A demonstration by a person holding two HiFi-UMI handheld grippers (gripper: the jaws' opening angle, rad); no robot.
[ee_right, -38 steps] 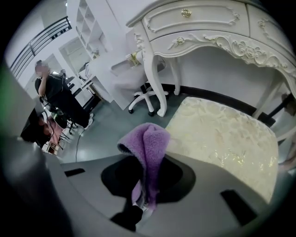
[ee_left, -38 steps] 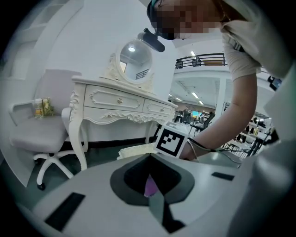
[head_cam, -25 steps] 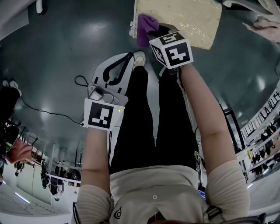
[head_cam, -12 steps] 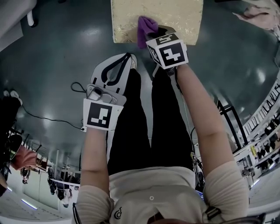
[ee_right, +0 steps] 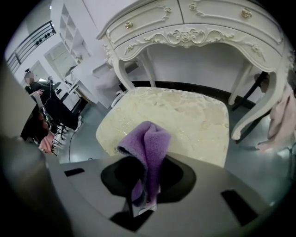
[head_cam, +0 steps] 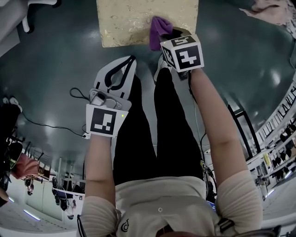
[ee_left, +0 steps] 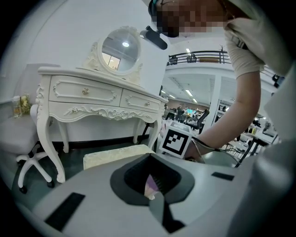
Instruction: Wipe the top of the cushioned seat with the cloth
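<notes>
The cushioned seat (head_cam: pixel 134 21) is pale gold and square, standing on the floor ahead of the person's feet. My right gripper (head_cam: pixel 163 38) is shut on a purple cloth (head_cam: pixel 158 28), which hangs over the seat's near edge, right of its middle. In the right gripper view the folded cloth (ee_right: pixel 149 143) rises from the right gripper (ee_right: pixel 143 196) with the seat (ee_right: pixel 194 115) behind it. My left gripper (head_cam: pixel 121 69) is held low on the left above the floor, away from the seat, shut and holding nothing. Beyond the left gripper (ee_left: pixel 152 190), the left gripper view shows the seat (ee_left: pixel 115 156).
A white carved dressing table (ee_right: pixel 199 28) stands just behind the seat, its legs either side. A pink garment (head_cam: pixel 273 11) lies on the floor at the right. A white swivel chair (ee_left: pixel 23 139) is at the left. A black cable (head_cam: pixel 51 119) runs over the dark floor.
The seat has shifted left and nearer in the head view. The cloth in my right gripper has gone from the seat's near left corner to right of its middle. The left gripper has barely moved.
</notes>
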